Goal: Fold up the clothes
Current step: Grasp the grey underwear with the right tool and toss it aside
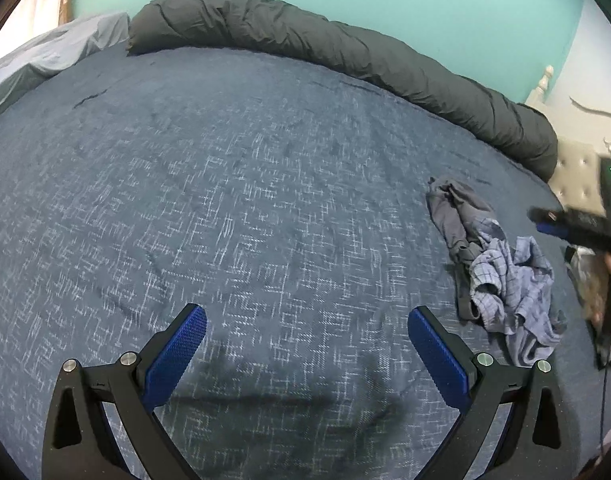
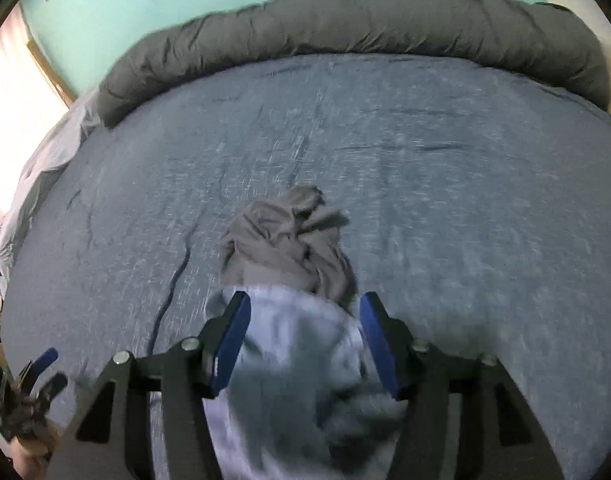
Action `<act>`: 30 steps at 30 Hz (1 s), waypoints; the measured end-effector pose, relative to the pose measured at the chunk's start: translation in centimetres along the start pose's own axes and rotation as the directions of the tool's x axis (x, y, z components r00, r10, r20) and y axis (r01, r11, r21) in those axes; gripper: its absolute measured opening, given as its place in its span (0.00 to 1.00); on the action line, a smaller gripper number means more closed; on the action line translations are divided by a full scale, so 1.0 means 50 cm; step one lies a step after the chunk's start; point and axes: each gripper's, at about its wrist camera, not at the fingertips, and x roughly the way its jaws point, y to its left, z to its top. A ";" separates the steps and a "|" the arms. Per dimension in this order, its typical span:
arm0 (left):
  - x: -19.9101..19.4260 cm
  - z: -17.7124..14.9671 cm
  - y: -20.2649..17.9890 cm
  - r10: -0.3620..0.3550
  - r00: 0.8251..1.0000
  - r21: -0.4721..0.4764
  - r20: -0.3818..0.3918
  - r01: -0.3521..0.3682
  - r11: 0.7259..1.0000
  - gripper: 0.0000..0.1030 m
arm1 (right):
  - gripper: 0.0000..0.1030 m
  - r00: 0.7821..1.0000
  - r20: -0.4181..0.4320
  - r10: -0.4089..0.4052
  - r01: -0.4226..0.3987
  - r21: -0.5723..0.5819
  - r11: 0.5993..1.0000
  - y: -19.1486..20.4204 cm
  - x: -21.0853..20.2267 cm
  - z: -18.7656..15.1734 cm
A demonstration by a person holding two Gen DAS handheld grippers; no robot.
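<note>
A crumpled grey garment [image 1: 457, 216] and a light blue checked garment [image 1: 513, 280] lie in a pile on the right side of the bed. My left gripper [image 1: 307, 314] hangs open over bare blanket, left of the pile, with nothing between its fingers. In the right wrist view my right gripper [image 2: 305, 304] is low over the pile with its jaws apart. The light blue garment [image 2: 297, 352] lies loose between its fingers and the grey garment [image 2: 289, 240] sits just beyond the tips. The pads do not pinch the cloth. My right gripper [image 1: 545, 222] shows blurred at the left wrist view's right edge.
A dark blue patterned blanket [image 1: 245, 200] covers the bed. A rolled dark grey duvet [image 1: 305, 40] runs along the far edge against a teal wall. Pale grey bedding [image 1: 45, 56] lies at the far left. A tufted headboard [image 1: 577, 176] stands at the right.
</note>
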 end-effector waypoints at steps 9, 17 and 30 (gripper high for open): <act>0.034 0.013 0.014 0.003 1.000 0.004 -0.024 -0.003 1.000 1.00 | 0.56 0.980 -0.198 -0.018 0.006 -0.060 0.998 0.028 0.159 0.065; 0.054 0.016 0.032 0.008 0.999 -0.027 -0.038 -0.009 1.000 1.00 | 0.04 0.993 -0.121 0.012 -0.020 -0.064 0.998 0.008 0.146 0.093; 0.070 0.021 0.044 0.032 0.998 -0.035 -0.045 -0.034 0.999 1.00 | 0.04 0.892 0.321 -0.319 0.277 0.170 0.946 -0.164 -0.130 0.250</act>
